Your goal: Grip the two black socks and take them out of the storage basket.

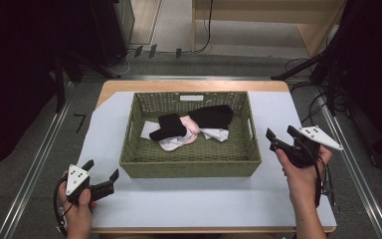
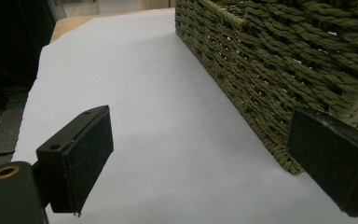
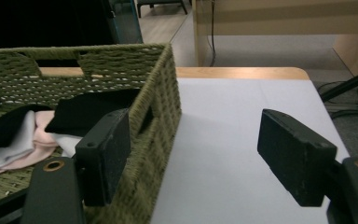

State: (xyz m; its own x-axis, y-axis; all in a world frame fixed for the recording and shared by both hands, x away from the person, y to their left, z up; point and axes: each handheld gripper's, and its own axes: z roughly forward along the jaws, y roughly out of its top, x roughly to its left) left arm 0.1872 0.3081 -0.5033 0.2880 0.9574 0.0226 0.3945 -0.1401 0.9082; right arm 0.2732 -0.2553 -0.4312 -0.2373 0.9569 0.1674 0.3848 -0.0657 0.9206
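A green woven basket (image 1: 189, 162) stands in the middle of the white sheet; its side wall (image 2: 270, 79) also shows in the left gripper view and its right wall (image 3: 161, 107) in the right gripper view. Inside lie black socks (image 1: 214, 116), a white sock (image 1: 171, 144) and a pink one (image 1: 191, 132), tangled together. My left gripper (image 1: 101, 171) rests near the basket's front left corner, open with nothing between its pads (image 2: 86, 156). My right gripper (image 1: 281, 133) hovers just right of the basket, open and empty, its left pad (image 3: 107, 149) near the rim.
The white sheet (image 1: 189, 199) covers a wooden table (image 1: 194, 85). Bare sheet lies in front of the basket and on both sides. Cables (image 1: 323, 179) trail from the right gripper. Dark stands and floor rails flank the table.
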